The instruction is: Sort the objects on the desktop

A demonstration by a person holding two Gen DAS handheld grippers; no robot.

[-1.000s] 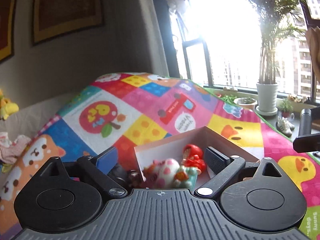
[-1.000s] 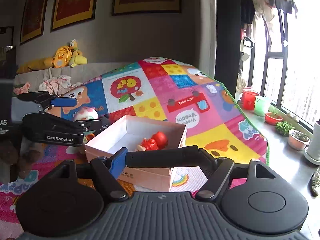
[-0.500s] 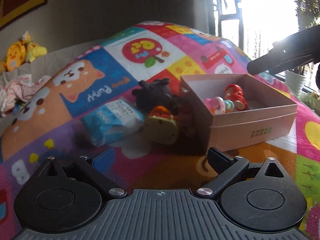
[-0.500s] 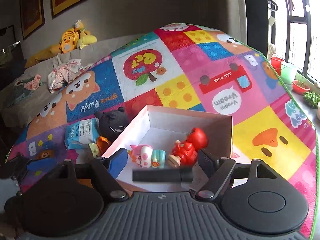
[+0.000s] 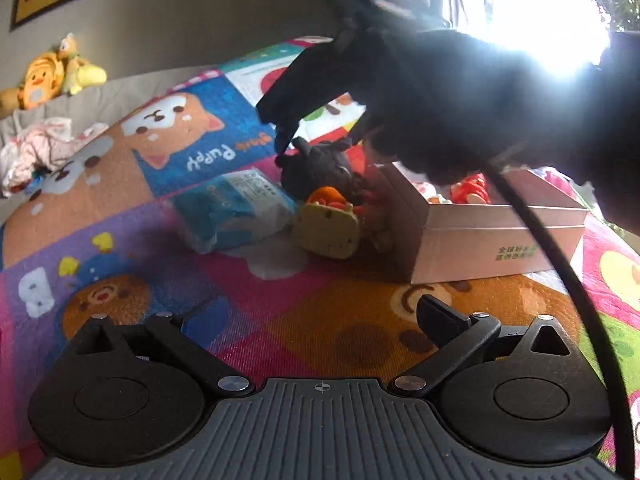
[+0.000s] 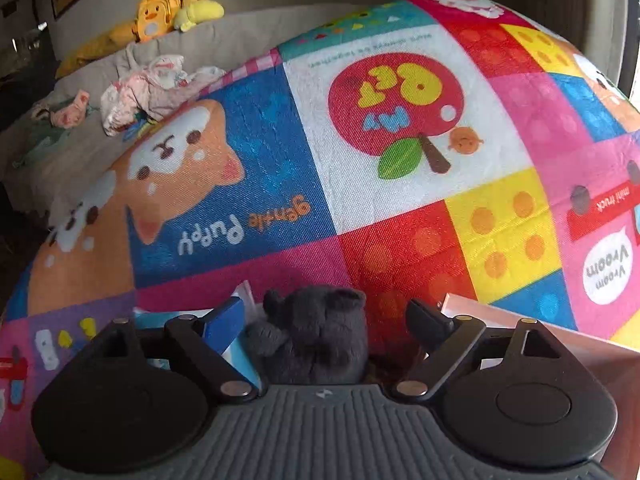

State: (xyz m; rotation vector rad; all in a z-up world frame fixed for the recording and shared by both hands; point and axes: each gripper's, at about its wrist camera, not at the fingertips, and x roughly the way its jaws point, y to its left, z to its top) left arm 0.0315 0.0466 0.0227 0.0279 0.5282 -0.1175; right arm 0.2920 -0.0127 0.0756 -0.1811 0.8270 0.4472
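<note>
The pink cardboard box [image 5: 492, 236] serves as the landmark on the bright cartoon play mat [image 5: 280, 312]. Inside it lie a red figurine [image 5: 472, 194] and a pale pink-and-white toy [image 5: 426, 190], both partly hidden behind the near wall and the dark shape above. Just beside the box's left wall sits a dark grey plush animal [image 6: 316, 340], and nearer the left wrist camera than the plush, touching or nearly touching it, is a yellow-green toy with an orange top [image 5: 326, 226]. Further left of the box, next to that toy, lies a blue-and-white tissue pack [image 5: 232, 210]. The right tongs [image 6: 324, 322] are released, their jaws having just been opening, and they reach down from above the box's left side with the grey plush between the two fingers; the blue pad [image 6: 222, 322] stands clear of the plush on one side, the black finger clear on the other, so nothing is clamped. In the left wrist view the same tool shows as a dark backlit shape over the box, its tip at the plush's head. The left tongs [image 5: 316, 322] are released and spread wide, jaws having just been opening, over bare mat in front of the box with nothing between them. Well behind the box, a yellow stuffed duck [image 6: 160, 16] rests on a grey sofa [image 6: 240, 36] beside crumpled pink clothes [image 6: 148, 88].
</note>
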